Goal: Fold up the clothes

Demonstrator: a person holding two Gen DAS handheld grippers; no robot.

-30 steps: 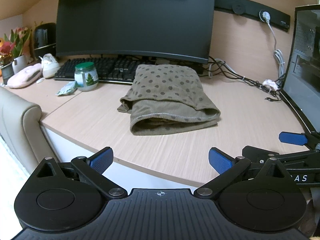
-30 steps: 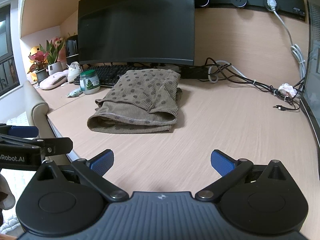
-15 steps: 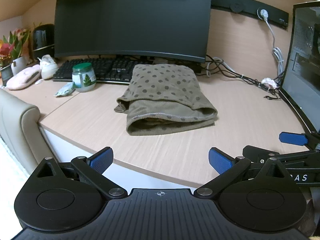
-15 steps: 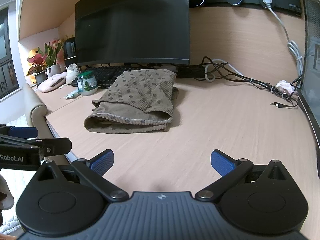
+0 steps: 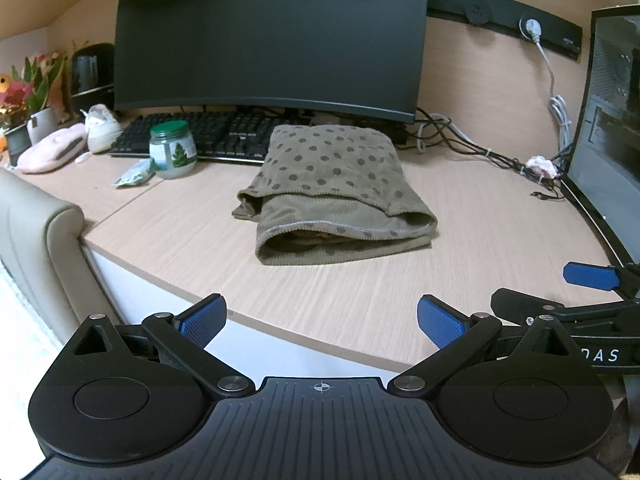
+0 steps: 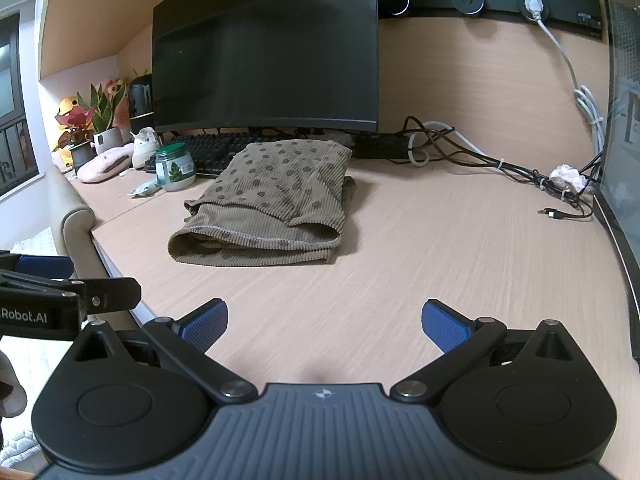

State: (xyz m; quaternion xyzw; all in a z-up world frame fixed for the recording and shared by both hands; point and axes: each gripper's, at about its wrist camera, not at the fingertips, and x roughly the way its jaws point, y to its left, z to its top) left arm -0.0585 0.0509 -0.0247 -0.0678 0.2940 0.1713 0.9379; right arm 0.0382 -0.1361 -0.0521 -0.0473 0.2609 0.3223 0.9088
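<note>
I have the desk ahead; the monitor stands at its back. In front of the monitor, mid-desk, lies the garment, folded into a thick bundle with its open hems toward me, which I judge near done. A jar sits left of the garment. My left gripper and right gripper hang short of the garment, fingers spread and empty, likely held clear. The garment's inner layers are hidden.

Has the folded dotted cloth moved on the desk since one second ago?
No. The dotted cloth keeps its place beside the jar and keyboard; only the cameras shifted slightly.
</note>
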